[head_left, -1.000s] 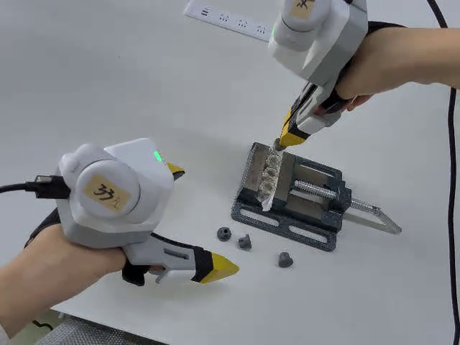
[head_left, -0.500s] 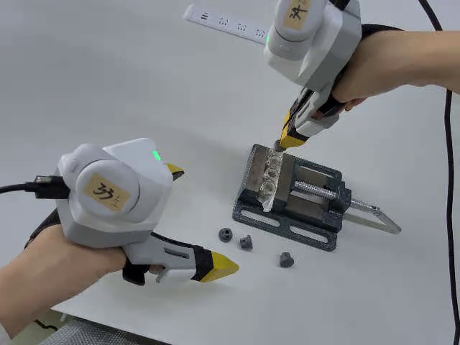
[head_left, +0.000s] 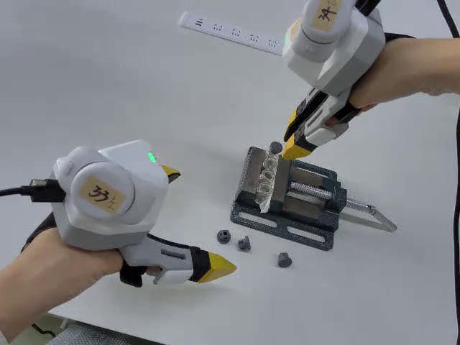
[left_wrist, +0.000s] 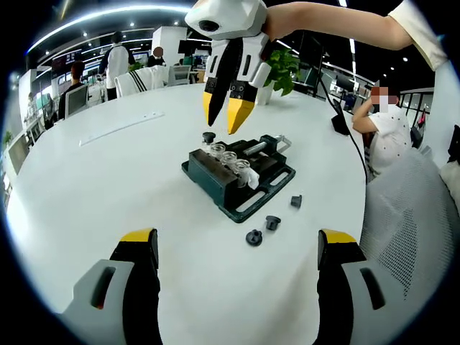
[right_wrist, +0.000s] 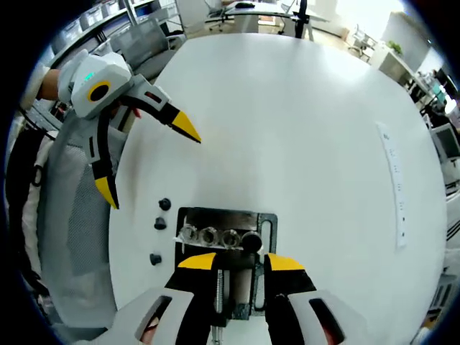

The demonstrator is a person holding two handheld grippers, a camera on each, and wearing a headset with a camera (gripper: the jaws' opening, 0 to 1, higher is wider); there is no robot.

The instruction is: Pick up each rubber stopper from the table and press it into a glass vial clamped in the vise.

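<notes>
- left gripper (head_left: 200, 220): nearest item, held in a hand over the near-left part of the bench (head_left: 108, 86). Its yellow-tipped jaws are spread wide with nothing between them.
- loose stoppers, three, dark grey rubber: they lie in a short row on the bench, just in front of the vise and apart from one another. These are the left one (head_left: 224, 236), the middle one (head_left: 244, 243) and the right one (head_left: 284, 259), all beyond the left gripper's tips and untouched.
- vise (head_left: 302, 215): dark metal, flat on the bench at centre. Its screw handle (head_left: 370, 215) sticks out to the right.
- vials (head_left: 267, 176): clear glass, four in a line, clamped upright between the vise's plates. The three nearer ones have open mouths.
- seated stopper (head_left: 276, 146): dark, on the mouth of the farthest vial, apparently pressed in, though how deep is unclear.
- right gripper (head_left: 290, 146): held in a hand above the far end of the vise, pointing down. Its jaws are parted by a narrow gap and hold nothing. The tips hang just above and beside the seated stopper.
- power strip (head_left: 230, 32): white, lying at the far side of the bench, well apart from the vise.
</notes>
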